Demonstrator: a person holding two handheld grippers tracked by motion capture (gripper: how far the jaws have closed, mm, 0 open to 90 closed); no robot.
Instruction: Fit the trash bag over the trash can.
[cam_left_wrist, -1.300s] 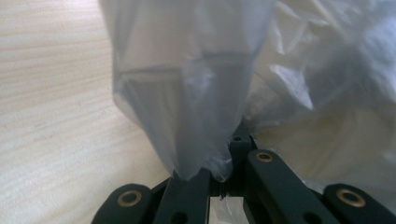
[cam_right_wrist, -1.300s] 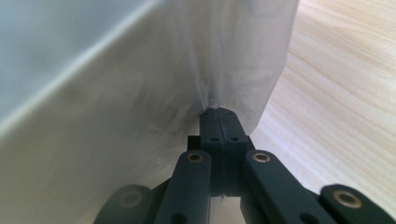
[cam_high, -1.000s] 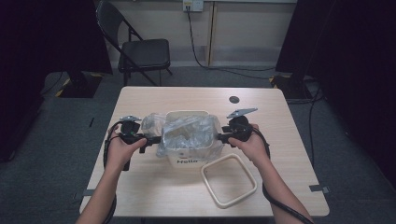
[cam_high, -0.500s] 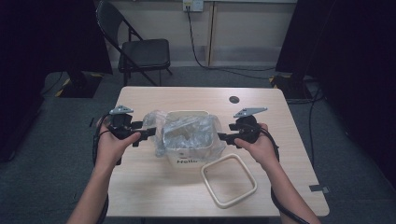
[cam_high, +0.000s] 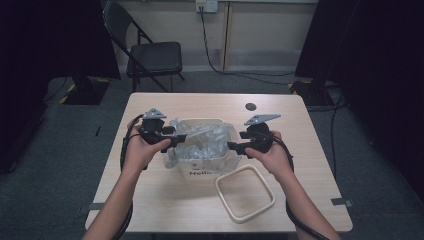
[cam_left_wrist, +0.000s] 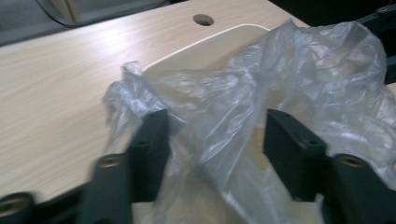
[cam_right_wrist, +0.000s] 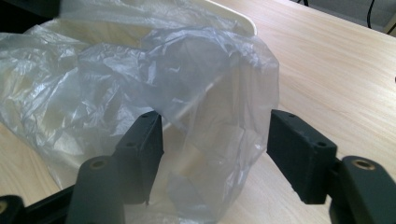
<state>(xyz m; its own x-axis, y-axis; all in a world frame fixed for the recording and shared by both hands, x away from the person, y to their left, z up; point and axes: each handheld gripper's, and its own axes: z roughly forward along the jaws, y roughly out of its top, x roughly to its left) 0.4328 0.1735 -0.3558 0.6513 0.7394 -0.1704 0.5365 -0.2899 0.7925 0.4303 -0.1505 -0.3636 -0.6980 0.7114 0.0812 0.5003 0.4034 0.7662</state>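
Note:
A cream bin (cam_high: 200, 172) stands mid-table with a crumpled clear plastic bag (cam_high: 202, 140) in it, spilling over the rim. My left gripper (cam_high: 179, 137) is at the bin's left side and my right gripper (cam_high: 231, 146) at its right side. In the left gripper view the left gripper (cam_left_wrist: 215, 119) is open, with bag film (cam_left_wrist: 280, 70) bunched between its jaws in front of the bin rim (cam_left_wrist: 205, 44). The right gripper (cam_right_wrist: 217, 119) is also open, and the bag's corner (cam_right_wrist: 116, 70) hangs between its jaws.
A cream square ring (cam_high: 235, 173) lies flat on the table (cam_high: 150, 200) in front of the bin, to the right. A dark cable hole (cam_high: 250, 106) sits near the far edge. A folding chair (cam_high: 152, 55) stands beyond the table.
Both hands drew outward from the bin half a second ago, then came back in; the jaws now sit at the bag on both sides.

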